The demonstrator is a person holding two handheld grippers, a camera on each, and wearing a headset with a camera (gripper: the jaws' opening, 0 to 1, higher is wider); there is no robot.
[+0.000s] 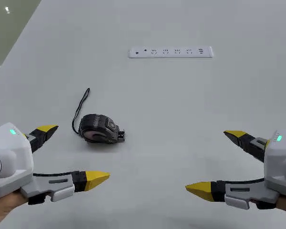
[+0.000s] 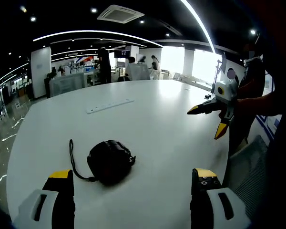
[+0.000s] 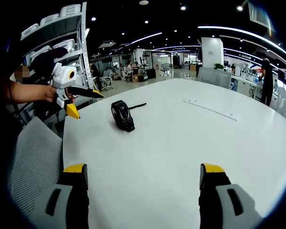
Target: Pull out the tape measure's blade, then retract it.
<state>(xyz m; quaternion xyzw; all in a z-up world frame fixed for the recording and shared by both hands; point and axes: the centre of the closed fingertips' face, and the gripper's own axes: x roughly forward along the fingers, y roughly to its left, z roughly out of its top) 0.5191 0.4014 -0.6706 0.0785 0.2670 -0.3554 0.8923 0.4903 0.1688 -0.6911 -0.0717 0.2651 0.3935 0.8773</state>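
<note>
The tape measure (image 1: 100, 129) lies on the counter (image 1: 190, 100) just ahead of the left gripper (image 1: 81, 151), blade apparently in. Both grippers' jaws stand released, holding nothing. Left unbraced, a tug by the right gripper (image 1: 206, 160) could drag it along — not draw the blade

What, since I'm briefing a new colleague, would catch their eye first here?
A black tape measure with a wrist strap lies on the white table, blade not pulled out. The left gripper and right gripper hover open nearer the viewer, yellow-tipped, touching nothing. A white power strip lies farther back.
</note>
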